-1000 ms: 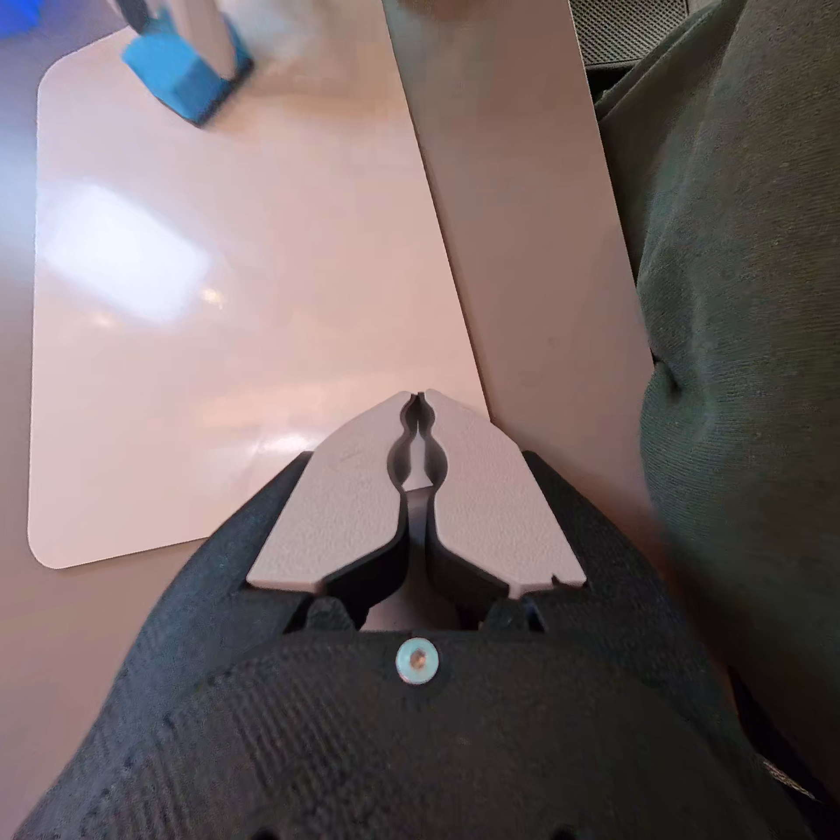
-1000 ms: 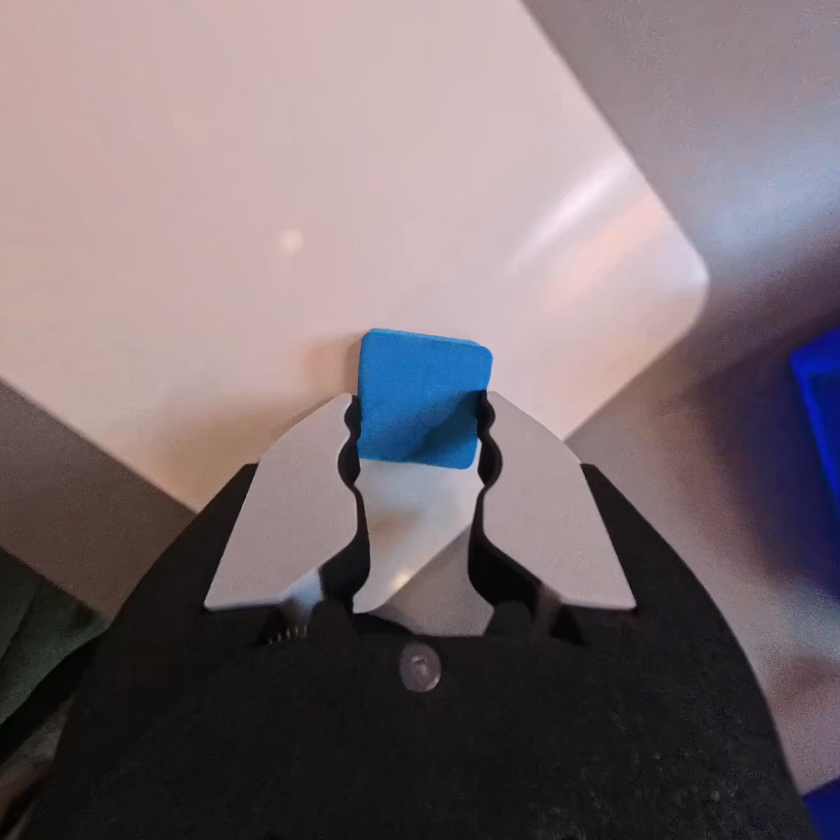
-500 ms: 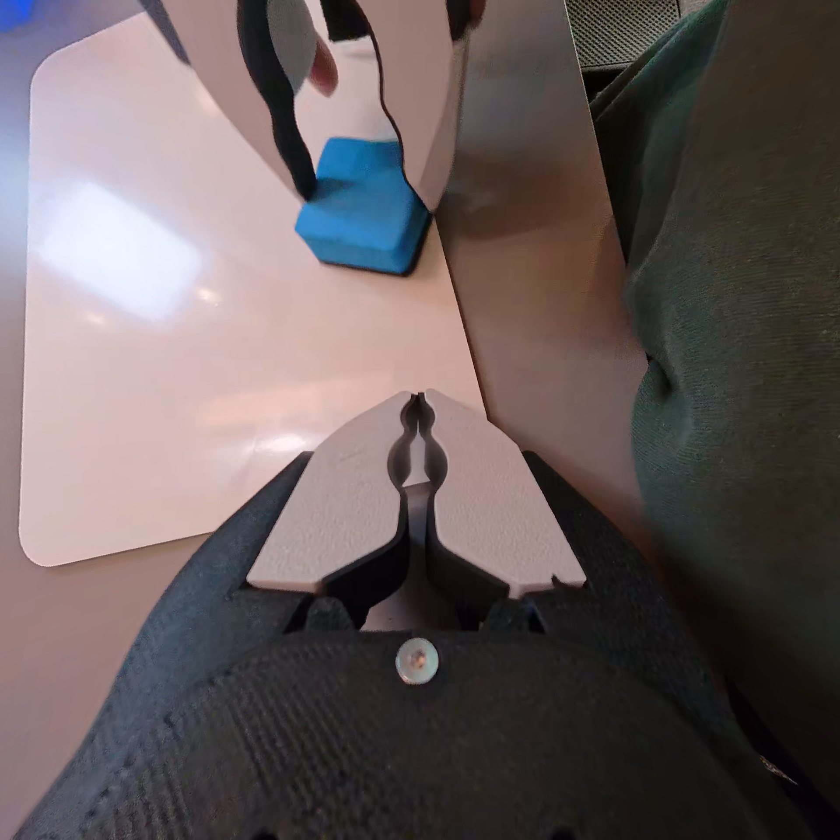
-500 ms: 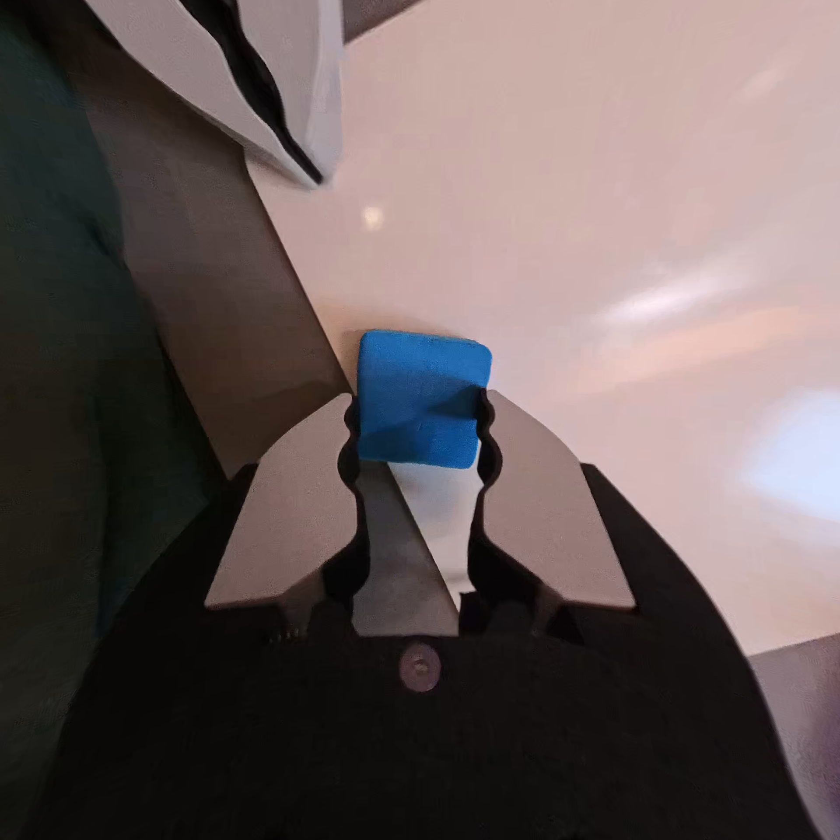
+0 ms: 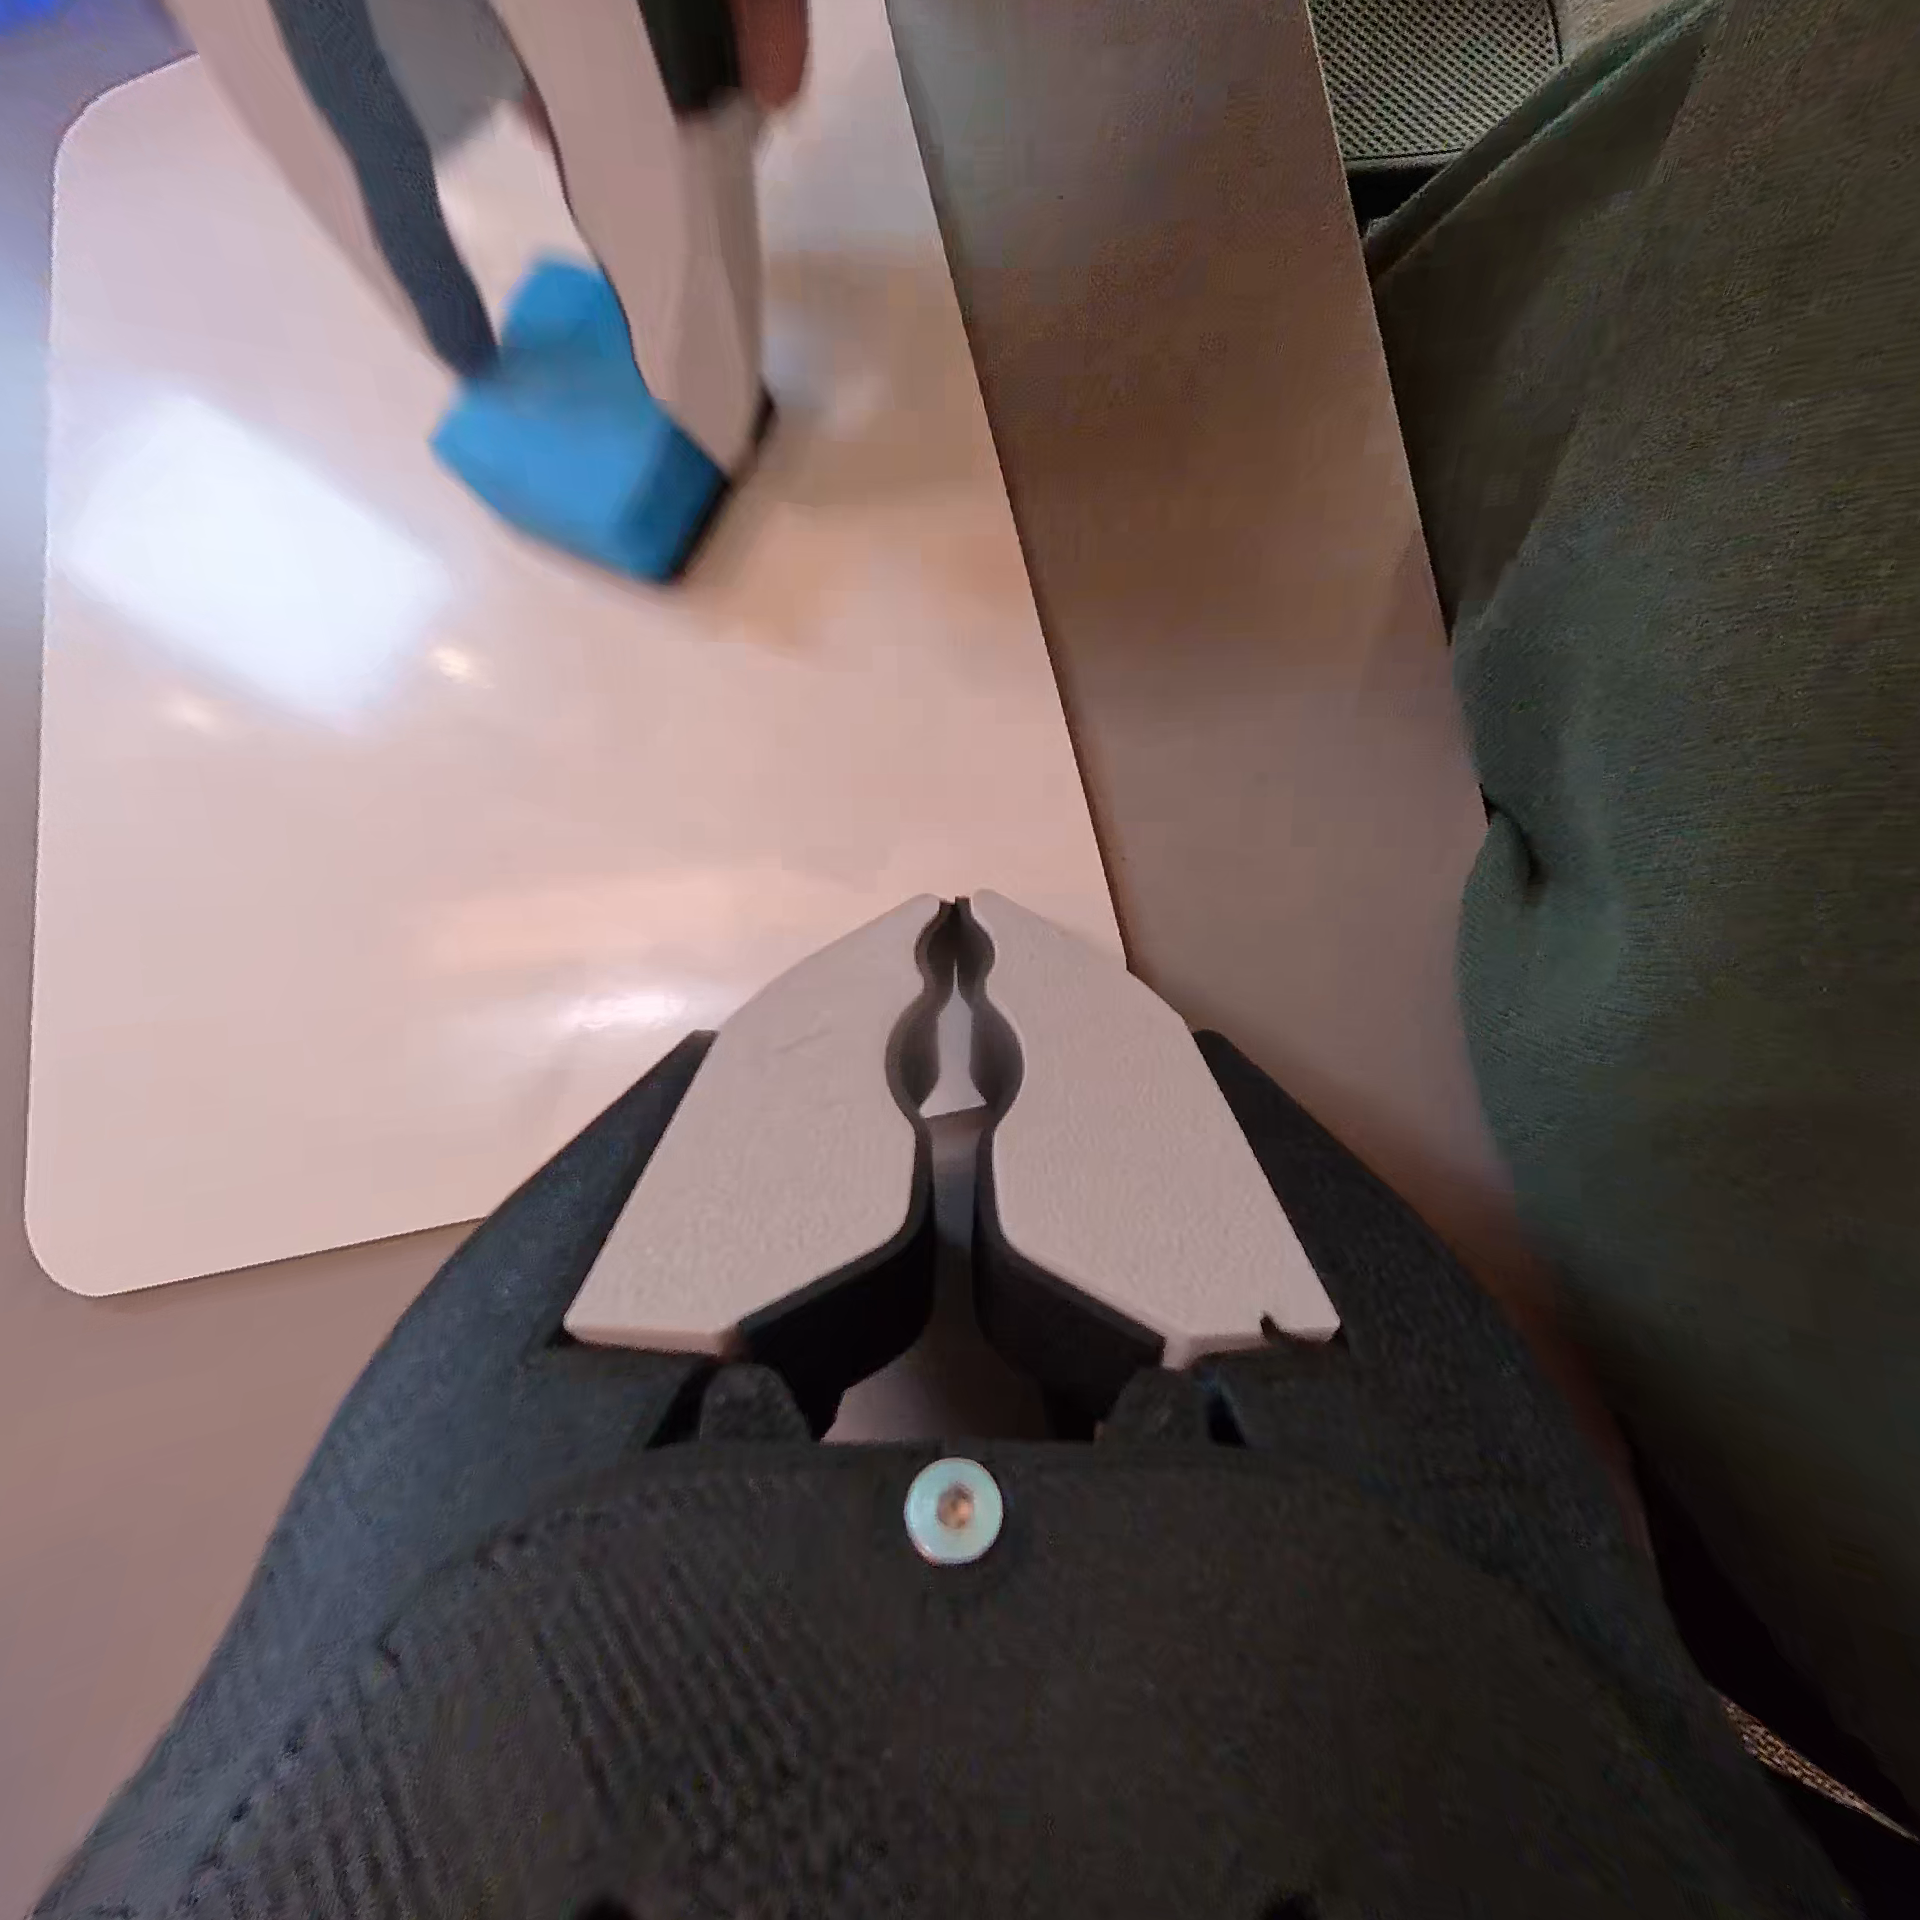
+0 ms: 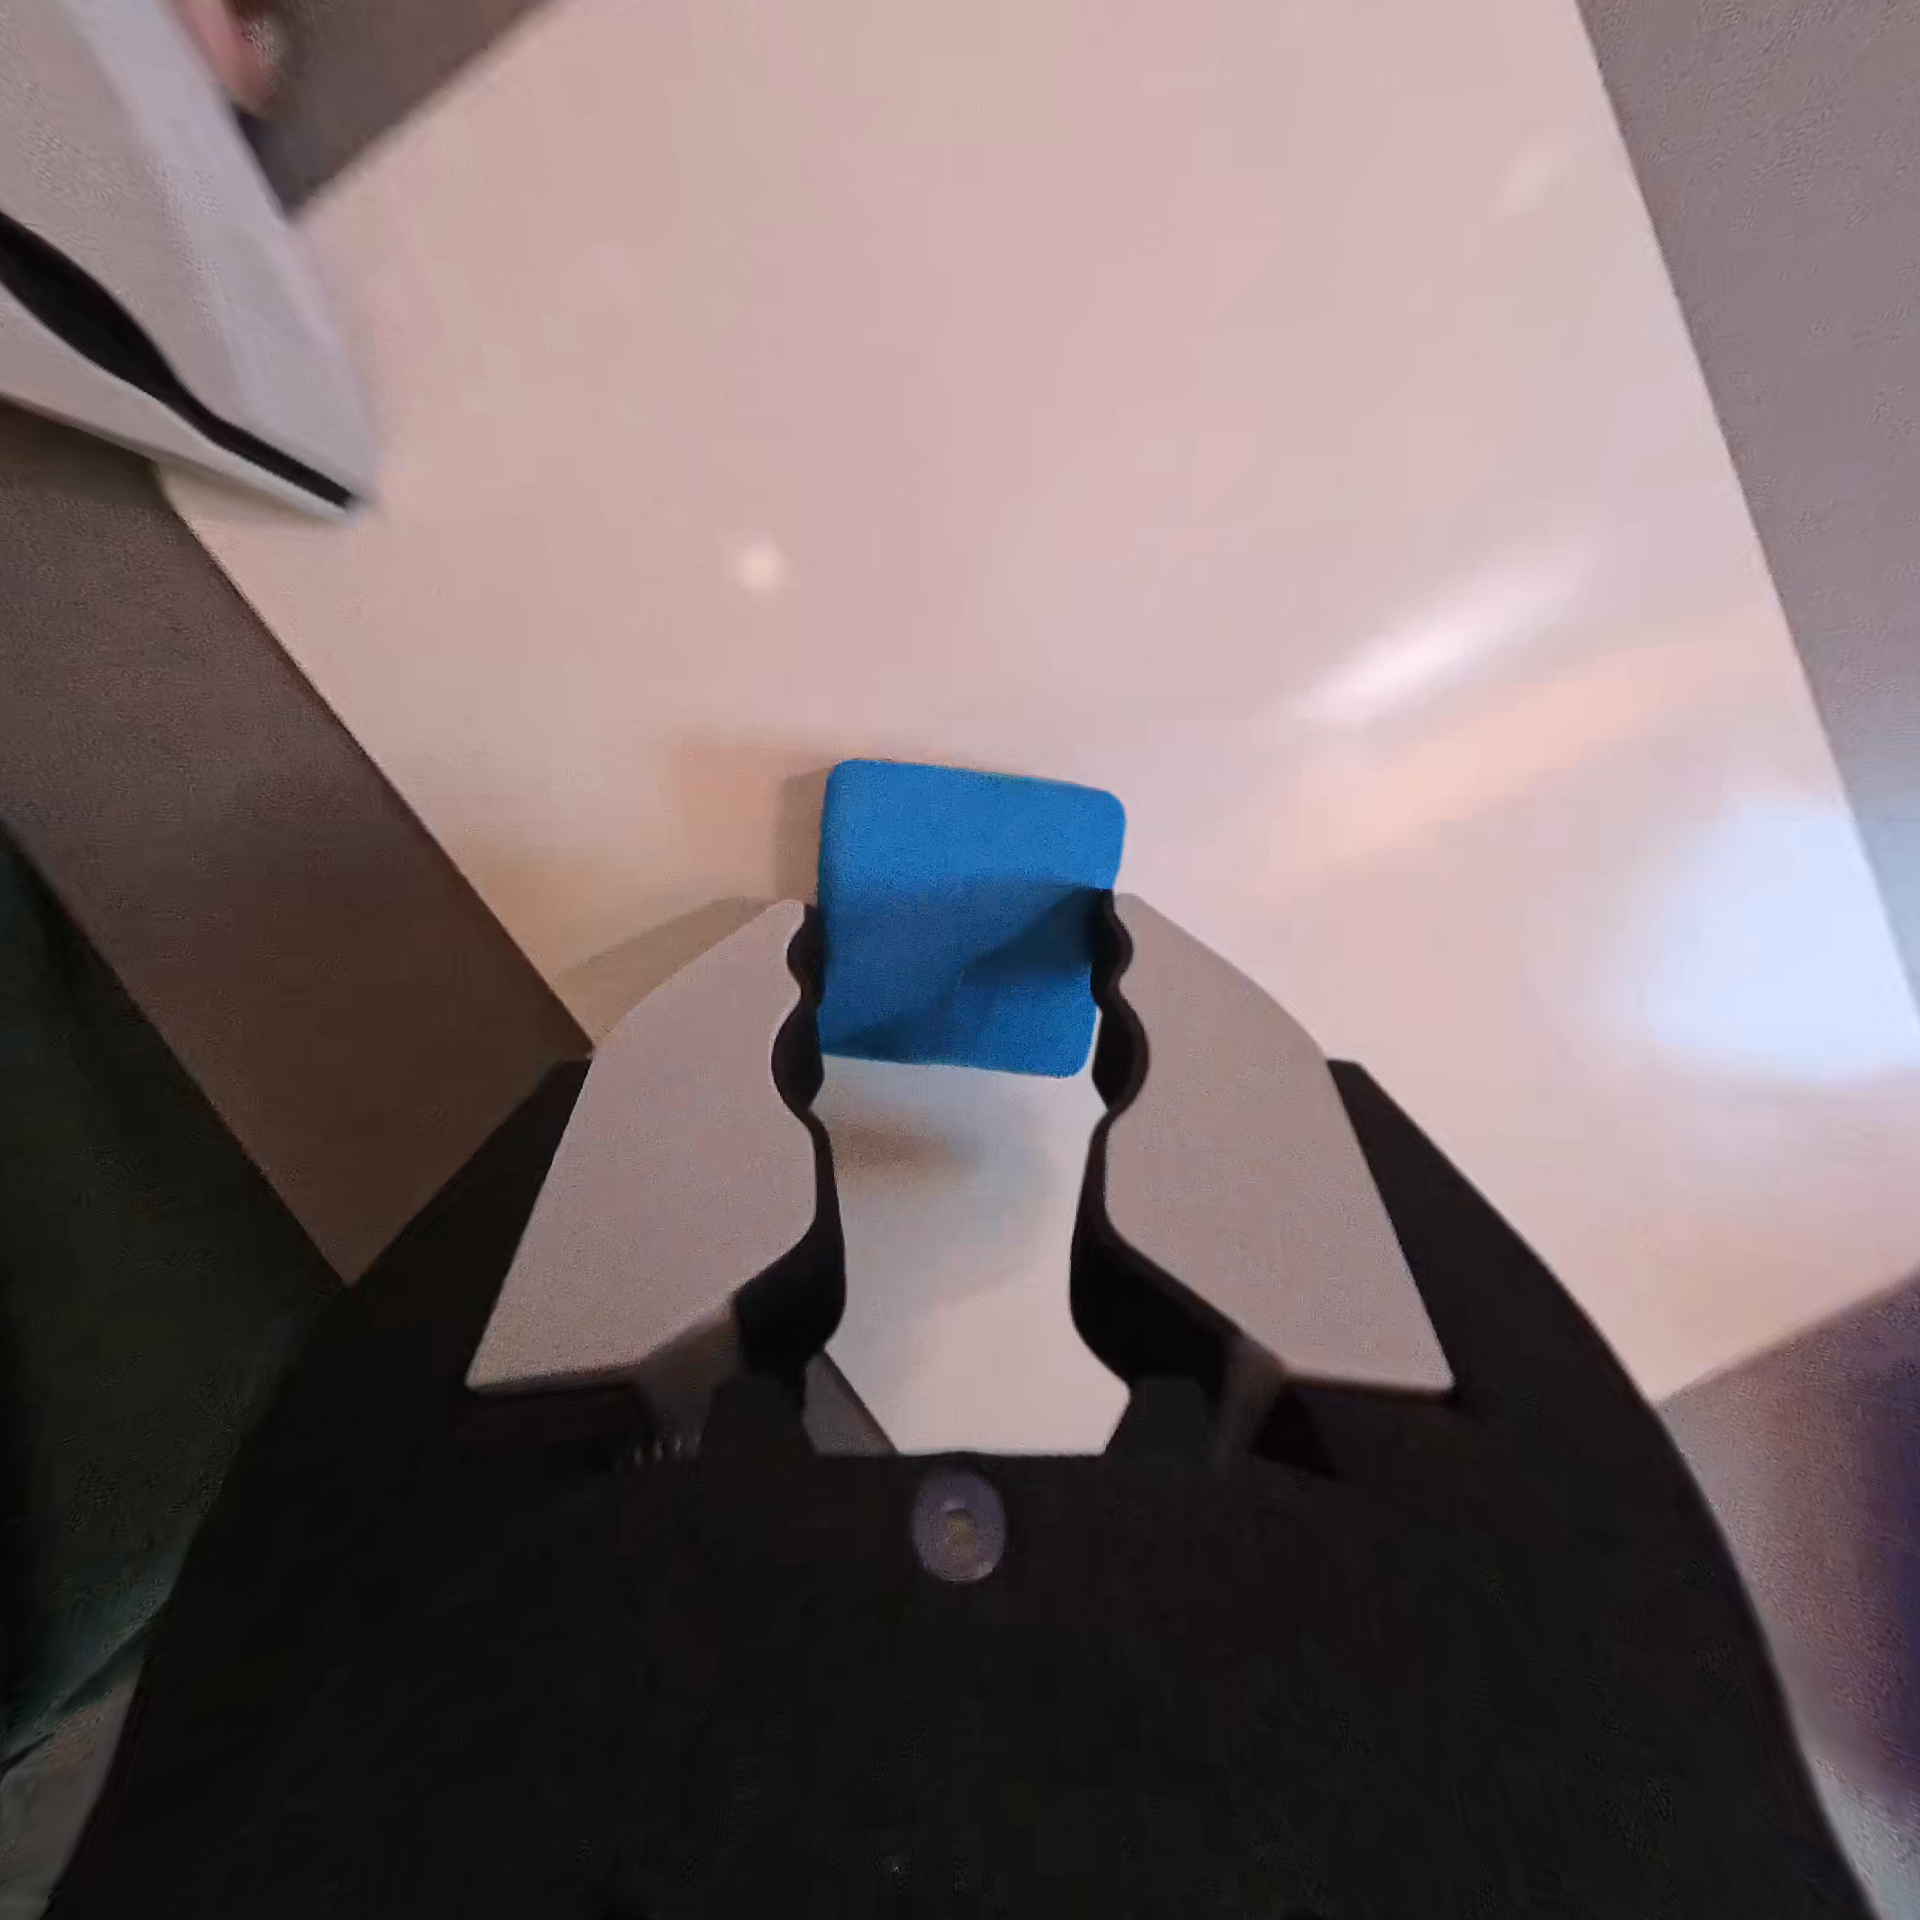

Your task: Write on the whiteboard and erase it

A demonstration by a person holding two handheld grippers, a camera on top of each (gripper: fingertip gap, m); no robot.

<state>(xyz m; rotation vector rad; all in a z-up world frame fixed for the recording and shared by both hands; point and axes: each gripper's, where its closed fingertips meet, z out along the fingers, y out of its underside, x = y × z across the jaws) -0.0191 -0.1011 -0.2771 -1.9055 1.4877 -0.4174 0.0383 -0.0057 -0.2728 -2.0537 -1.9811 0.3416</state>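
Note:
The whiteboard [image 5: 416,831] lies flat on the table, and its surface shows no marks. My right gripper [image 6: 956,935] is shut on a blue eraser [image 6: 966,894], both pads pressed on its sides, and holds it down on the whiteboard [image 6: 1039,416]. In the left wrist view the eraser [image 5: 582,488] sits on the board's far part between the right gripper's fingers [image 5: 707,260]. My left gripper [image 5: 961,914] is shut with nothing in it, over the board's near right corner. It also shows in the right wrist view's top left corner [image 6: 187,343].
The grey table [image 5: 1195,520] runs along the board's right edge. A person's dark green sleeve [image 5: 1714,831] fills the right side of the left wrist view. Something blue [image 5: 21,10] lies at the far left.
My right gripper has swept the eraser across the board, first toward the near right edge, then back left. The left gripper has stayed still and shut.

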